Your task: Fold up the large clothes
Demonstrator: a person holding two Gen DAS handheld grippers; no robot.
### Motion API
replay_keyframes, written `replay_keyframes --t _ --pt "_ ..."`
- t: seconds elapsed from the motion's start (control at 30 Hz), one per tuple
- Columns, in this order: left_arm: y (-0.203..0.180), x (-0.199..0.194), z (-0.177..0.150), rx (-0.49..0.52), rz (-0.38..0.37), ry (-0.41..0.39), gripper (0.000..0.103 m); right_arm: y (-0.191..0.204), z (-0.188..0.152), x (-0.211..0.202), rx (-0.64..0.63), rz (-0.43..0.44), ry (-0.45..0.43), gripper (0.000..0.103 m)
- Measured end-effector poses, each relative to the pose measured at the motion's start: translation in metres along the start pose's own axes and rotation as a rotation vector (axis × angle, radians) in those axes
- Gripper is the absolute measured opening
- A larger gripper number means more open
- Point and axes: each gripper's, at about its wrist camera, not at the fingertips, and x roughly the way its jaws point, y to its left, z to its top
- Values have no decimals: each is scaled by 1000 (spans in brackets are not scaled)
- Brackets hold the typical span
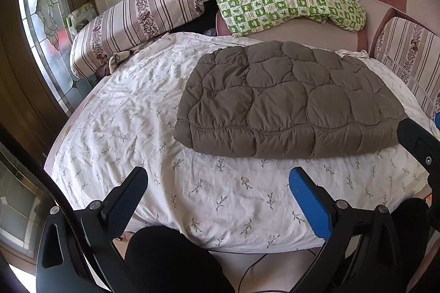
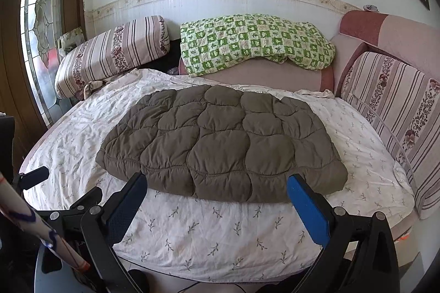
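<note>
A brown quilted puffy garment (image 1: 286, 100) (image 2: 222, 144) lies folded into a flat rectangle on the white leaf-print sheet (image 1: 132, 111) (image 2: 209, 232) of the bed. In the left wrist view my left gripper (image 1: 218, 187) hovers open over the sheet's near edge, short of the garment's front hem and a bit to its left. My right gripper (image 2: 217, 188) stands open just in front of the hem, nothing between its fingers. The right gripper's black body (image 1: 420, 144) shows at the right edge of the left wrist view, and the left gripper's black finger (image 2: 34, 177) appears at the left of the right wrist view.
A striped pillow (image 1: 137, 23) (image 2: 112, 54) lies at the back left, a green checked blanket (image 1: 288, 1) (image 2: 253, 43) at the back, a striped cushion (image 1: 409, 56) (image 2: 398, 111) on the right. A stained-glass door (image 1: 46, 18) stands left. A dark-clothed knee (image 1: 170, 260) is below the bed edge.
</note>
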Motion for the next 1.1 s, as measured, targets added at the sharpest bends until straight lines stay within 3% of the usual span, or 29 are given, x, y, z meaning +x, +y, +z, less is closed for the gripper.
replay_keyframes --t 1.1 --pt "-1 3 -1 7 -5 4 102 2 -3 5 -5 -1 15 103"
